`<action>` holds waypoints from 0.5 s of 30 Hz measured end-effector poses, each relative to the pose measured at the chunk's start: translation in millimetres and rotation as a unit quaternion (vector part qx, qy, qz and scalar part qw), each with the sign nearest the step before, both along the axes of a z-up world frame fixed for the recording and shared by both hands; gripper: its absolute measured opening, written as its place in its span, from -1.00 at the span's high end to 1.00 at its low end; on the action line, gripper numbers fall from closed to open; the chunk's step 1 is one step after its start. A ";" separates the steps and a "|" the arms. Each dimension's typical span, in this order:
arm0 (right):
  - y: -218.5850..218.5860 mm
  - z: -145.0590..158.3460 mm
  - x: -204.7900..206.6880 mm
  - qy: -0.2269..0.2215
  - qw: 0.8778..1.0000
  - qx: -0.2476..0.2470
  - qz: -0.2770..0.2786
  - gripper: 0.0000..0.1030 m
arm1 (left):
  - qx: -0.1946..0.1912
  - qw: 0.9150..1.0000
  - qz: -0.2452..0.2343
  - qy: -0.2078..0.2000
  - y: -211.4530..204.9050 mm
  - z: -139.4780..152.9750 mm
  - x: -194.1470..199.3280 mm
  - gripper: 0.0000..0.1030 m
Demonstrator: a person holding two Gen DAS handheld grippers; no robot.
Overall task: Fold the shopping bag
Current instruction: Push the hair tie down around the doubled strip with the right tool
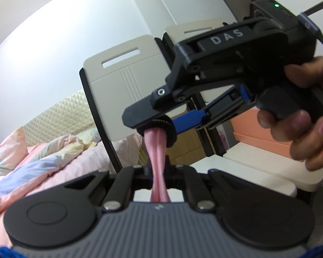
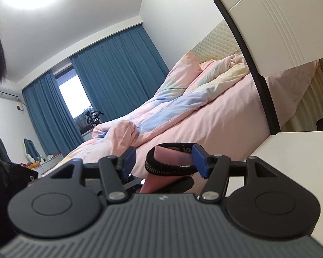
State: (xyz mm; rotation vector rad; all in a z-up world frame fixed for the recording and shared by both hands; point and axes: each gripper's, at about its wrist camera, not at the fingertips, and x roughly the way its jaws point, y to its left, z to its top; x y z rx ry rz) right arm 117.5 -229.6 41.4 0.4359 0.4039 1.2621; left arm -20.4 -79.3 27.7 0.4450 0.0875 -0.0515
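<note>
The shopping bag (image 1: 158,150) is pink and rolled into a narrow strip. My left gripper (image 1: 159,168) is shut on it, and the strip stands up from the jaws. A black elastic band (image 1: 171,133) circles the strip's upper end. My right gripper (image 1: 159,126), held by a hand (image 1: 301,129), reaches in from the right with its tips at the band. In the right wrist view the right gripper (image 2: 164,161) is open. The band (image 2: 152,167) loops around the pink bag (image 2: 168,153) between the blue pads. Its right end lies against the right pad (image 2: 201,163); the left pad stands apart from it.
A bed with a pink and pastel duvet (image 2: 183,111) fills the background. White chair backs (image 1: 127,79) with black frames stand close by, beside a white table (image 2: 301,161). Blue curtains (image 2: 109,79) hang at the far wall. An orange box (image 1: 252,129) sits at the right.
</note>
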 end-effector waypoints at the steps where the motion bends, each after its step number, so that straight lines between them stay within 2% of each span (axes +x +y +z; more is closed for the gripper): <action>1: -1.0 1.1 -0.2 -0.002 1.000 -0.001 0.001 -0.16 | 0.002 1.000 -0.001 -0.003 -0.5 -0.2 -0.6 0.85; 8: -0.9 9.0 -9.5 -0.041 0.999 -0.028 -0.002 -0.20 | 0.008 1.000 -0.005 -0.014 -3.8 -1.5 -4.2 0.86; 15: 0.5 9.9 -11.9 -0.051 0.998 -0.036 -0.006 -0.20 | 0.013 1.000 -0.006 -0.016 -6.0 -2.0 -3.3 0.86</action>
